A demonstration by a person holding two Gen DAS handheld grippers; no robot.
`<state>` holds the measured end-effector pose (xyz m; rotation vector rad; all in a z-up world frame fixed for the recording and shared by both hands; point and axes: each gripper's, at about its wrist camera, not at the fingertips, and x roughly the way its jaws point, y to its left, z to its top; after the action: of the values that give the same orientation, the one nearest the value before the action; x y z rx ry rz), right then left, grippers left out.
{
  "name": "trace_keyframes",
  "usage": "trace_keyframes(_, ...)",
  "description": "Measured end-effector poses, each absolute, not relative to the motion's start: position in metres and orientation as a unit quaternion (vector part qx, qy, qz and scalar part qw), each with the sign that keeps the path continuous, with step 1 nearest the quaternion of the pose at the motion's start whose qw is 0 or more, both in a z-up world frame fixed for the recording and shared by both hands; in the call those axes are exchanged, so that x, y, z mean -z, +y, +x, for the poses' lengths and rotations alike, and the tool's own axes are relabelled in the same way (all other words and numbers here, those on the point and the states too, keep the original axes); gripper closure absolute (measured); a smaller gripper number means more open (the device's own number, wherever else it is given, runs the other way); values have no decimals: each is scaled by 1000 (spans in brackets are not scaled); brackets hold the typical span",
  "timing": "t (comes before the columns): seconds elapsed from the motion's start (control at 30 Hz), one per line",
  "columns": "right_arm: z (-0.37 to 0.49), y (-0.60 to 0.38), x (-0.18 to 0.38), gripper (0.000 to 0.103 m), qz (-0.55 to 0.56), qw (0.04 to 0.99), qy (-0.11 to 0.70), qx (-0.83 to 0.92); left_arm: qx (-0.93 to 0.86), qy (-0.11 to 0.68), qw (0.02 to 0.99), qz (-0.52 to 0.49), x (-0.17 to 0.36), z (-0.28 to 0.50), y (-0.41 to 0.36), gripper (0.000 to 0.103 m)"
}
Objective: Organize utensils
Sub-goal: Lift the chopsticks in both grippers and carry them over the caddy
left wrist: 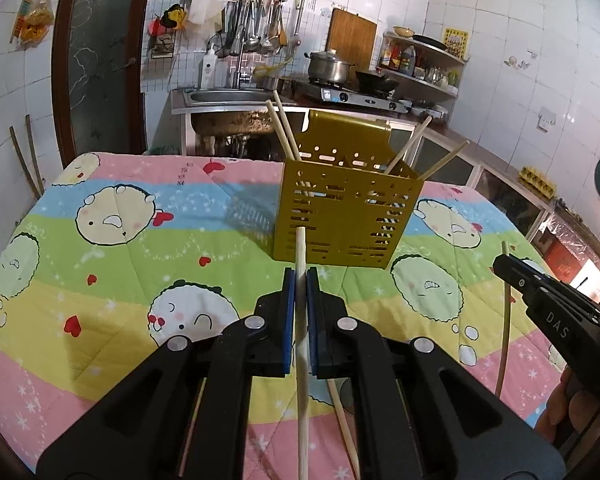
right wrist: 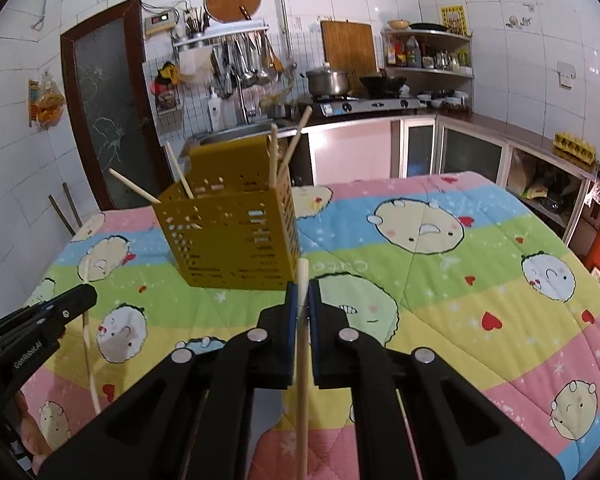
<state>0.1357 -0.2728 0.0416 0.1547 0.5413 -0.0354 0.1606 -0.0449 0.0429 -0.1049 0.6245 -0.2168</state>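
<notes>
A yellow perforated utensil holder [left wrist: 344,216] [right wrist: 228,240] stands upright on the cartoon-print quilt [left wrist: 140,240], with several wooden chopsticks [left wrist: 282,128] leaning out of its top. My left gripper [left wrist: 300,276] is shut on a pale wooden chopstick [left wrist: 301,248] that points up toward the holder's near face. My right gripper [right wrist: 303,296] is shut on another chopstick [right wrist: 303,276], just right of the holder's front corner. Each gripper also shows in the other's view, the right gripper [left wrist: 504,264] with its stick [left wrist: 506,320] and the left gripper [right wrist: 84,292] with its stick [right wrist: 87,344]. Both hover above the quilt.
A loose chopstick [left wrist: 342,412] lies on the quilt under my left gripper. Behind the table are a steel sink [left wrist: 220,98], a stove with a pot [left wrist: 328,66] and a wok, hanging ladles, cabinets [right wrist: 460,152] along the right wall and a dark door [right wrist: 100,100].
</notes>
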Motion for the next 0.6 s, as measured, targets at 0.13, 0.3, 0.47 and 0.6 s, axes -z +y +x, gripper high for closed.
trace_keyframes(0.13, 129, -270, -50, 97, 71, 965, 250, 13, 109, 298, 947, -56, -46, 156, -42, 99)
trace_keyframes(0.3, 119, -272, -60, 97, 75, 972, 223, 8, 109, 278, 953, -53, -54, 146, -39, 99)
trace_keyframes(0.47, 107, -273, -66, 97, 77, 978, 196, 3, 106, 257, 960, -41, -62, 134, -38, 99)
trace_keyframes(0.6, 101, -271, -68, 97, 74, 980, 184, 1, 104, 247, 963, -39, -65, 128, -35, 99)
